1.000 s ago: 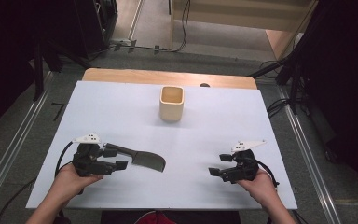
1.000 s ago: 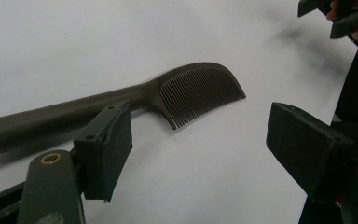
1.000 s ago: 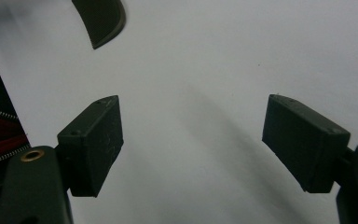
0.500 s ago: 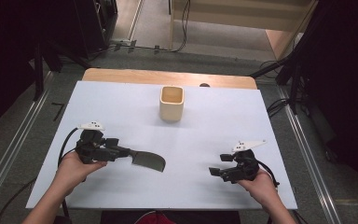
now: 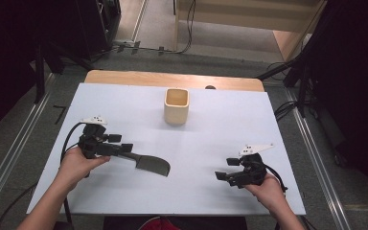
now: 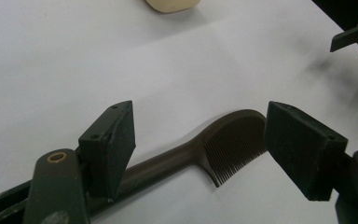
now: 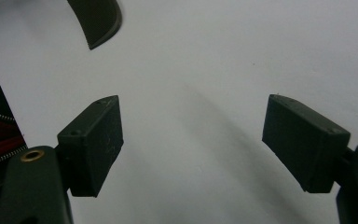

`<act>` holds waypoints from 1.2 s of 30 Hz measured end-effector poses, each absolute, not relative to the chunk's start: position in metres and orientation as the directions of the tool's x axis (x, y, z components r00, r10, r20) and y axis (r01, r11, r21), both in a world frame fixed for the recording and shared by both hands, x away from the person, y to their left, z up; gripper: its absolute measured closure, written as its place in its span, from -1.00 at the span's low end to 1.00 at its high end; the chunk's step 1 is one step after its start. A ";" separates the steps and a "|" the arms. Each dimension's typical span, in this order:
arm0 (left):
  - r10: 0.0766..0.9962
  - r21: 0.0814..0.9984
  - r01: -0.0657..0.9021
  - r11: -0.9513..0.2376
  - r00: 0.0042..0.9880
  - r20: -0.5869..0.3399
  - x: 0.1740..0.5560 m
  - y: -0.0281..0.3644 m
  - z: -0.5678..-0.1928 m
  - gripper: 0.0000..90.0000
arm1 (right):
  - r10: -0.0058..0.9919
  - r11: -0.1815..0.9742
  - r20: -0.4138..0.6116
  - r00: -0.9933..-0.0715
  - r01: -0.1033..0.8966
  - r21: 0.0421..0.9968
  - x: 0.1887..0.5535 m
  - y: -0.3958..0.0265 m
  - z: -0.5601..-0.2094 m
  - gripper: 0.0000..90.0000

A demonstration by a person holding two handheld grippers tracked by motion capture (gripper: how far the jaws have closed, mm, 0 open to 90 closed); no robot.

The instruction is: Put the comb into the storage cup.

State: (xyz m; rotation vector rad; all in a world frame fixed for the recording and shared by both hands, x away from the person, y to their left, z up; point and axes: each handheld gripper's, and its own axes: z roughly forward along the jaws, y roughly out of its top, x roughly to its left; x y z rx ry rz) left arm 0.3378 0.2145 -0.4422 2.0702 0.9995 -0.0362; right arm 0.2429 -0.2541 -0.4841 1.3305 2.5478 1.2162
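Now my left tool [image 5: 127, 147] has slid forward from where it sat a second ago and straddles the comb's [image 5: 148, 164] handle, jaws spread wide, one on each side and not yet pinching. In the left gripper view the comb [image 6: 223, 149] lies flat between the jaws, its teeth toward the near edge of the table [image 5: 220, 129]. To my mind that means the grasp is lined up and only the squeeze is missing. The comb rests in the near-left part of the table, well apart from the cup [image 5: 176, 106], which stands upright near the far edge, about midway along it. My right tool [image 5: 221, 176] hovers gaping and empty by the near-right corner, unmoved over that second. The table is covered in plain white, with a strip of bare wood at its far edge; around it are a grey floor, metal rails, cables and dark curtains.
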 end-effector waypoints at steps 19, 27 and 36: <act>0.662 0.636 0.673 -0.377 0.676 -0.323 0.374 0.204 -0.444 -0.39 | 0.705 0.333 0.315 -0.635 0.689 0.644 0.243 -0.254 -0.484 -0.59; 0.658 0.618 0.685 -0.387 0.674 -0.335 0.382 0.200 -0.451 -0.32 | 0.705 0.334 0.314 -0.636 0.688 0.644 0.243 -0.255 -0.484 -0.59; 0.663 0.591 0.720 -0.363 0.646 -0.380 0.381 0.207 -0.460 0.09 | 0.703 0.336 0.313 -0.638 0.687 0.644 0.243 -0.254 -0.485 -0.59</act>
